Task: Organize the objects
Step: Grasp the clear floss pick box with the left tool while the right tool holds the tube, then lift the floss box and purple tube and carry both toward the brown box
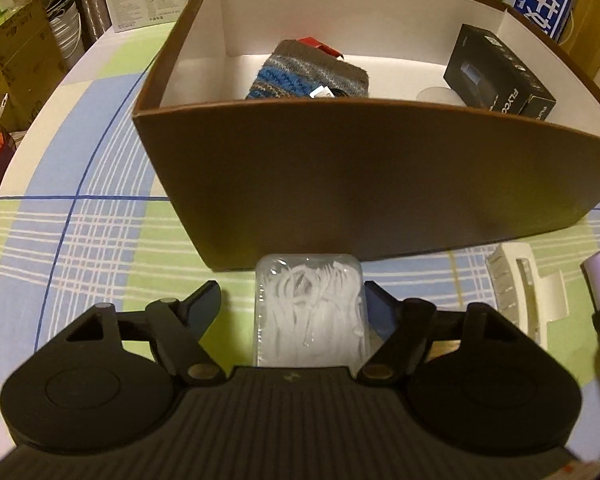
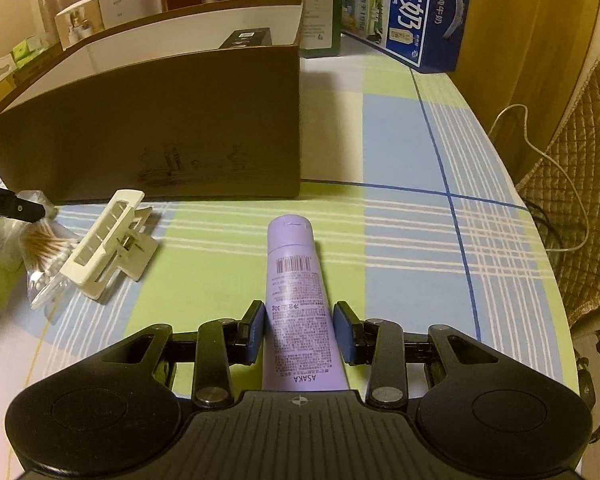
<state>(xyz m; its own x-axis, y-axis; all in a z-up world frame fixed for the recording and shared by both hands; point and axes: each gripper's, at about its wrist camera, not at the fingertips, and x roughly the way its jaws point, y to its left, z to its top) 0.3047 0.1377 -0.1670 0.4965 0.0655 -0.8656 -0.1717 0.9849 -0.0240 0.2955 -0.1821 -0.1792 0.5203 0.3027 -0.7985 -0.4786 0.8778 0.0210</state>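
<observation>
L gripper (image 1: 296,300) straddles a clear pack of cotton swabs (image 1: 310,312) on the plaid tablecloth (image 1: 80,240); fingers spread, R pad against the pack's side, L pad w/ a gap, so not pinching. Pack's near end is hidden under the gripper body.

Brown box (image 1: 360,184) fills 12 o'clock, just beyond the pack. Inside: knitted pouch (image 1: 308,72) w/ a red item behind it, mostly covered, and a black carton (image 1: 496,72), lower part cut off by the box's near wall.

Cream hair claw (image 1: 524,300) lies at 3 o'clock.

R gripper (image 2: 299,330) is spread around a lavender tube (image 2: 296,300) lying flat, cap pointing to 12; pads just beside it, contact unclear. Tube's tail runs under the gripper body.
</observation>
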